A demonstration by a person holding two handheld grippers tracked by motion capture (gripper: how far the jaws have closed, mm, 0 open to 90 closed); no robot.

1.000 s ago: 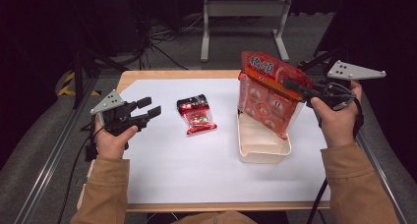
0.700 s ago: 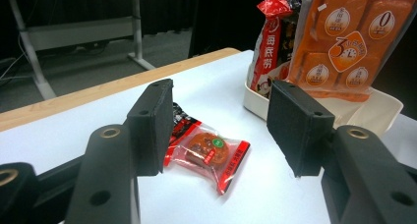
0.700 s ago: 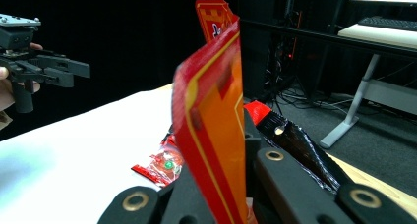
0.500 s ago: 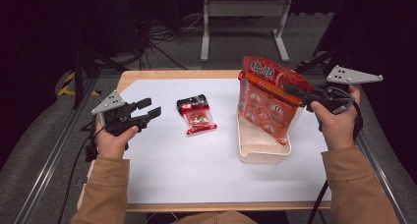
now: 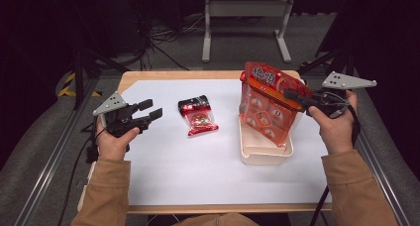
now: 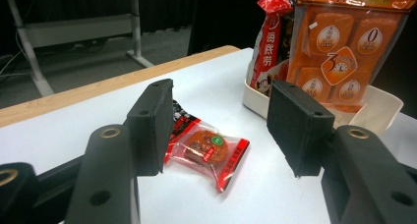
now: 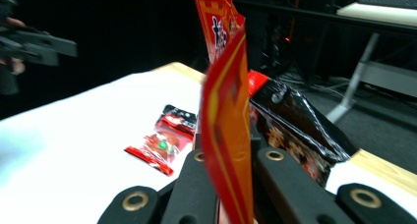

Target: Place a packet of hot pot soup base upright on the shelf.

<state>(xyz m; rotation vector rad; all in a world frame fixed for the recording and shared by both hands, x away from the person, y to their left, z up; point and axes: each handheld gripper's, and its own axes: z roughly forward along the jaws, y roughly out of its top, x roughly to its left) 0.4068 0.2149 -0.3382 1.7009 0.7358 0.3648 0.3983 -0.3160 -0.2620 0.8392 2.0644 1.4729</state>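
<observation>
Cream plastic forms the 1 container on my table, a shallow tub (image 5: 265, 154) at the right centre of the high view. Standing in it is the orange snack bag (image 5: 267, 109), upright and leaning a little, its lower edge down inside the tub walls. My right gripper (image 5: 297, 98), at the right of that frame, has its jaws pressed together on the bag's upper right edge; in the right gripper view the bag's thin orange edge (image 7: 228, 135) runs straight up between my 2 black jaws. Beside it in the tub is a second packet, red and black (image 6: 268, 42), seen in the left gripper view at the upper right, standing against the orange bag; in the right gripper view its dark crinkled top (image 7: 295, 121) sits just right of the jaws.

Outside the tub, 1 small red packet (image 5: 198, 117) lies flat on the white table cover (image 5: 173, 166), near the middle of the high view, well apart from the tub. My left gripper (image 5: 151, 110), at the left of that frame, holds its jaws apart with nothing between them, pointed toward that small packet.

Count: 1 tub, 2 packets in it, 1 packet on the table, 2 grippers.
</observation>
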